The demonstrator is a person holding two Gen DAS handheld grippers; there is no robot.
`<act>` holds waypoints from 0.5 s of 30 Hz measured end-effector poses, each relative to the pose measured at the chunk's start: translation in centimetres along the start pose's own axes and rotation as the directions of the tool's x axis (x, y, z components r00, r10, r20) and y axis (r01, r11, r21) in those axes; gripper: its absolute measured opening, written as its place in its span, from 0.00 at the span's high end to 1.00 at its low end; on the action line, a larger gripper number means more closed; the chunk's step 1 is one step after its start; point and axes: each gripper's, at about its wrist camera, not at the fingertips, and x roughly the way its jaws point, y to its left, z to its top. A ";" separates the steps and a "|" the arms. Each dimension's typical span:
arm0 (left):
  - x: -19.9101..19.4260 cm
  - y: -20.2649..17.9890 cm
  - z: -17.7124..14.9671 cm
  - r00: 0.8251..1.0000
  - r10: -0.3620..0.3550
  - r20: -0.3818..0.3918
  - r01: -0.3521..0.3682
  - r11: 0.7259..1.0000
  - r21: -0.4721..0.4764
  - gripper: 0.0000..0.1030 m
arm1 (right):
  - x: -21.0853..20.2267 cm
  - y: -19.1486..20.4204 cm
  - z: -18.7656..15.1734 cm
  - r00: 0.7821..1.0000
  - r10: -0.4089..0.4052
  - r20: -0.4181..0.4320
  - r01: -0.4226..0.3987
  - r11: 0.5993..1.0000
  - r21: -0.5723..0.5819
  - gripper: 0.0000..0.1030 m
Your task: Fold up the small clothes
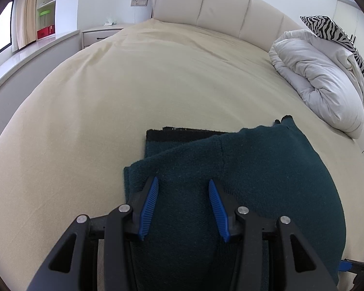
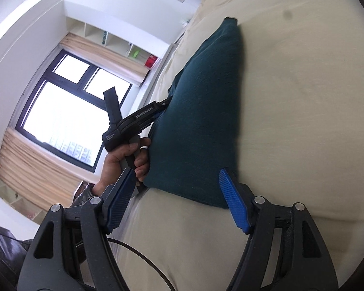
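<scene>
The dark teal garment [image 1: 242,169] lies folded on the cream bed [image 1: 133,84], its long axis running from the foot edge toward the padded headboard [image 1: 218,7], the black hem at the headboard end. The left tool [image 1: 183,189] hovers over the garment's near end, jaws partly apart with the knit under them, pads not pressing. The right tool [image 2: 179,186] sits just off the garment's near corner, jaws wide and clear of the cloth. A white duvet [image 1: 322,77] is bunched beside the headboard.
</scene>
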 end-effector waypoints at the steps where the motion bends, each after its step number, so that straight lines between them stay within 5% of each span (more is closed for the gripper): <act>1: -0.4 0.1 0.1 1.000 -0.011 -0.011 0.010 1.000 -0.012 0.55 | -0.8 -0.5 0.2 0.999 -0.033 0.002 0.032 0.999 0.014 0.29; 5: -3.3 2.1 -0.2 0.995 -0.093 -0.022 0.090 0.989 -0.117 0.51 | -3.3 -0.5 1.0 0.992 -0.121 0.033 0.120 0.992 0.029 0.29; 8: -6.6 4.9 -1.1 0.997 -0.080 0.023 0.083 0.970 -0.228 0.21 | -4.0 0.9 2.1 0.988 -0.141 0.060 0.143 0.989 -0.034 0.28; 15: -6.8 7.6 -3.2 0.961 -0.266 -0.072 0.225 0.909 -0.350 0.19 | -0.5 2.0 6.2 0.993 -0.117 0.025 0.119 0.991 -0.066 0.22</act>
